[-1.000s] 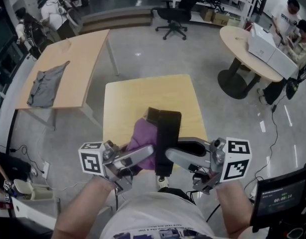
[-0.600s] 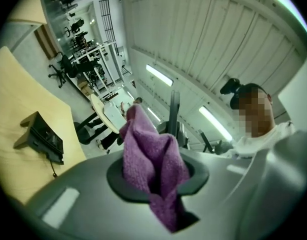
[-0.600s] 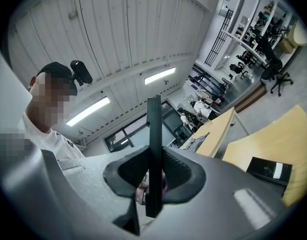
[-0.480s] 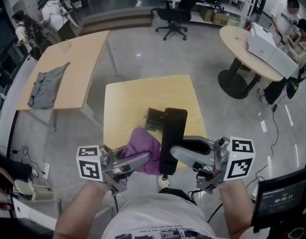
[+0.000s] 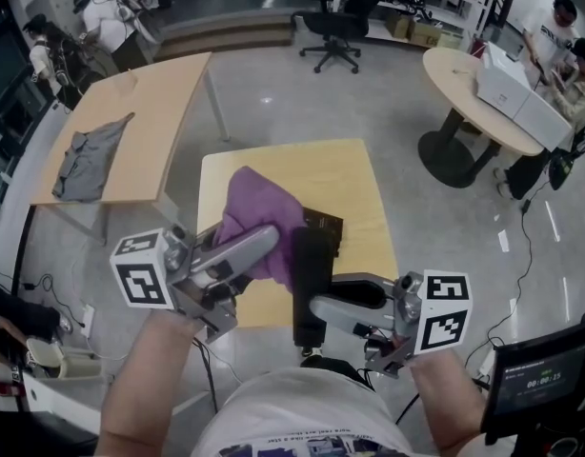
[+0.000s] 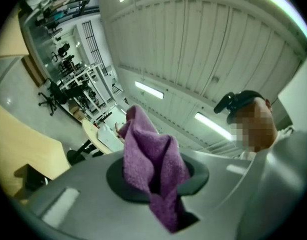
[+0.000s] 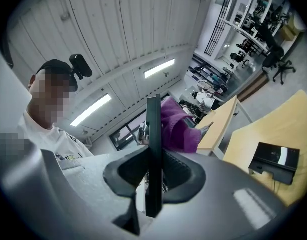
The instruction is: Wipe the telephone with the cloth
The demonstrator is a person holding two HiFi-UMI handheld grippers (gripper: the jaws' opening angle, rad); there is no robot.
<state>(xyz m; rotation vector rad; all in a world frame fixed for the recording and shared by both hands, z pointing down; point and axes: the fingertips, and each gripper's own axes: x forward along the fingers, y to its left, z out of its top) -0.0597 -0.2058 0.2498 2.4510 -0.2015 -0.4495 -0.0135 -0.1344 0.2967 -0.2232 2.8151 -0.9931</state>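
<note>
Both jaws grip: our left gripper (image 5: 266,242) has swept its pinched cloth (image 5: 258,212) up the handset (image 5: 309,279) that our right gripper (image 5: 318,308) clamps above the table (image 5: 354,174), so one wiping stroke seems finished.

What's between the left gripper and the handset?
The purple cloth, clamped in the left gripper, fills that gap beside the upper end of the handset. Head view shows it; contact can't be told.

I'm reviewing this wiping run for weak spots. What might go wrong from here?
The right hand-held gripper pinches the handset across its narrow side, in the air; a firm wipe might twist it loose. The left hand-held gripper holds the cloth by a bunched fold, which may slip out while rubbing.
</note>
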